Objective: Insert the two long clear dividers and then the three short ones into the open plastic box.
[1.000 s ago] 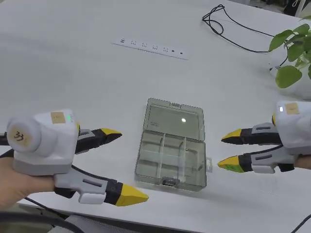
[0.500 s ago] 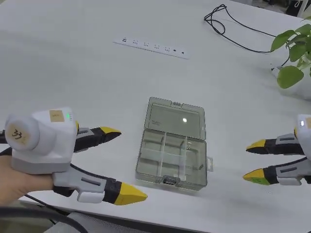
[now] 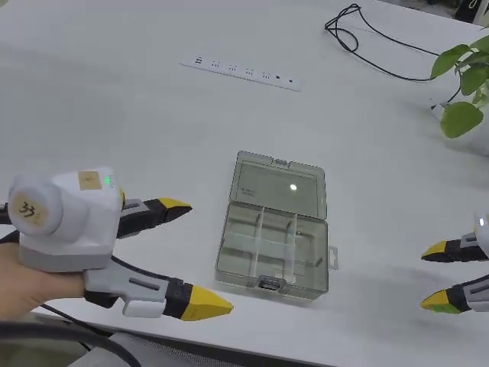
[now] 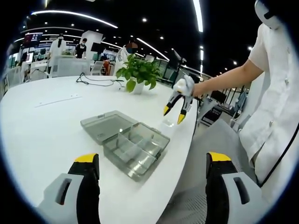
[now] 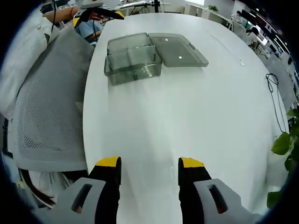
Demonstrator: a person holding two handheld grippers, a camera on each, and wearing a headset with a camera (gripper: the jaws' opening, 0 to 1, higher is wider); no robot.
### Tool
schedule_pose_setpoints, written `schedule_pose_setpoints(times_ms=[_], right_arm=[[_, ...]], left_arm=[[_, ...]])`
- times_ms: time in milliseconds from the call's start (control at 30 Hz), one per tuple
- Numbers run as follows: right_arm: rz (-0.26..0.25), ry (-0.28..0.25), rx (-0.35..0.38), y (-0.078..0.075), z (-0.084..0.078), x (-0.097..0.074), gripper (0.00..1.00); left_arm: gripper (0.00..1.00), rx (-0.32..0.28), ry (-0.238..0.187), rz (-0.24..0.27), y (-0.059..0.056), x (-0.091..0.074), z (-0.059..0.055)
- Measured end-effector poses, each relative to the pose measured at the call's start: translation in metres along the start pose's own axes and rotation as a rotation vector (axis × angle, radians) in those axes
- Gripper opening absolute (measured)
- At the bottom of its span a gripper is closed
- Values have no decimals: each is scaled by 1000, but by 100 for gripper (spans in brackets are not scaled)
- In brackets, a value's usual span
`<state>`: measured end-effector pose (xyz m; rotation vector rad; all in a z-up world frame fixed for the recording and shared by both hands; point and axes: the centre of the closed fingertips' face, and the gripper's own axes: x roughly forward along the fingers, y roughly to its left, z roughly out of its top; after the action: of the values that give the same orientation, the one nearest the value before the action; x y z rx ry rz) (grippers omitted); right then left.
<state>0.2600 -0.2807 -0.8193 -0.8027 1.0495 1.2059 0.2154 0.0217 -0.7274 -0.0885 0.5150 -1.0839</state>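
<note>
Box first: the plastic box (image 3: 273,256) sits open on the white table (image 3: 114,115), near the front edge, roughly midway between the two grippers. Its long side runs left to right, the latch faces the near edge, and the lid (image 3: 280,187) is thrown back flat on the table on the far side. From the right gripper view the box (image 5: 133,60) lies well ahead, lid (image 5: 180,49) to its right.

Inside the tray, clear dividers (image 3: 263,245) stand upright and split it into compartments; their exact count is hard to read through the plastic. A small clear piece (image 3: 331,258) lies just beside the box's right edge, too small to identify.

Left gripper (image 3: 199,256) hovers left of the box, jaws spread wide, pointing right towards it. Right gripper (image 3: 432,277) is out at the right edge, jaws parted, tips aimed left. A second ago it was close by the box's right side; it has pulled back well to the right, while the left has barely shifted.

Far side: a power strip (image 3: 241,73), a black cable (image 3: 374,46), a plant (image 3: 462,84).
</note>
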Motion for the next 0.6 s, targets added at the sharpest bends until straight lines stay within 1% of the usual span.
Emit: schedule_pose_setpoints(times_ms=[67,100,167,333,500,567,600], right_arm=[[5,31,-13,-1,-7,3,50],[2,51,-37,-2,-11,5,50],[1,86,-57,-3,-18,8,49],[8,111,-65,-5,-24,14,47],[0,148,-111,-8,-30,17,44],[2,159,-109,-7,-31,19,44],[-6,165,-118,-7,-32,20,43]], left_arm=[[97,-1,0,-1,0,0,0],[97,0,2,0,0,0,0],[97,-1,3,1,1,0,0],[97,-6,3,2,2,1,0],[97,-9,3,-3,1,3,0],[97,-11,3,-1,2,3,0],[97,-11,2,-1,2,4,0]])
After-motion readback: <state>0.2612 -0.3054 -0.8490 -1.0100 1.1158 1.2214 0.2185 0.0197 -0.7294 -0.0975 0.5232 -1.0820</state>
